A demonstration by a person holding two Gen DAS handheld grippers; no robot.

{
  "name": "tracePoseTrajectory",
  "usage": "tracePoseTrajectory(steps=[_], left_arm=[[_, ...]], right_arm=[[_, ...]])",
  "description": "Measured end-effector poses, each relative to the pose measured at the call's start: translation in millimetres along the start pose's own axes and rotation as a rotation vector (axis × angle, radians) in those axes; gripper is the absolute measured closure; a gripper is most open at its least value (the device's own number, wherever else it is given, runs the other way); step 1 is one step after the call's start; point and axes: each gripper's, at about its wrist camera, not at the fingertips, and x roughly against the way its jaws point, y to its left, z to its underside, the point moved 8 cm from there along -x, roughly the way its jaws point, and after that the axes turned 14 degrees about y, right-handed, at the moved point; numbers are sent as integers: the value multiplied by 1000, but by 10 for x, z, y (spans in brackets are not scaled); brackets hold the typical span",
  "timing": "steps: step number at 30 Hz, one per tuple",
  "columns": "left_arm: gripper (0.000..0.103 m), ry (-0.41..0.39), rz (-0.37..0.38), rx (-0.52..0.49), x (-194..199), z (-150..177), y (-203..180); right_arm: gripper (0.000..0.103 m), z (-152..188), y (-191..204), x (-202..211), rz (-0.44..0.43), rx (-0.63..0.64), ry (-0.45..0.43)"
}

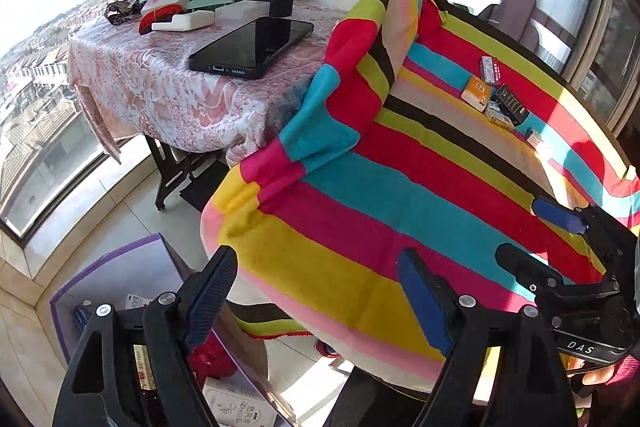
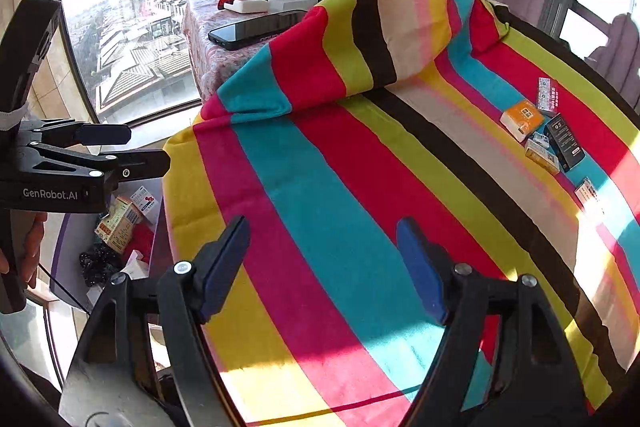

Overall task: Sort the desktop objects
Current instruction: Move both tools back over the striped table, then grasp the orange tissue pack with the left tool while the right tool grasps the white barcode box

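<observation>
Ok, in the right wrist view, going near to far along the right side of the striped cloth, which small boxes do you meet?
White box with red print at the sunlit patch → yellow carton → black box with white text → orange-and-white box → flat white-and-red packet.

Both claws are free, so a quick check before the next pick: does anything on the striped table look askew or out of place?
Yes: the striped cloth is not flat. Its far corner is folded back into a raised hump next to the side table with the phone. The small boxes lie in a loose, tilted cluster at the far right. Nothing looks spilled or damaged.
</observation>
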Motion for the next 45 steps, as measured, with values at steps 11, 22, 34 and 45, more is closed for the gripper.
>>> tracePoseTrajectory(steps=[11, 22, 34, 45], left_arm=[[20, 26, 98, -274, -936, -1285, -1888], [20, 42, 67, -297, -1758, -2336, -2477], [20, 60, 58, -408, -2310, -2883, -2868], [0, 84, 14, -403, -2540, -2969, -2925]], right_arm=[[25, 262, -2510, -518, 154, -303, 90], [24, 158, -3448, -920, 168, -224, 125], [22, -207, -3512, -1111, 37, -115, 104], [21, -157, -3522, -1055, 23, -128, 104]])
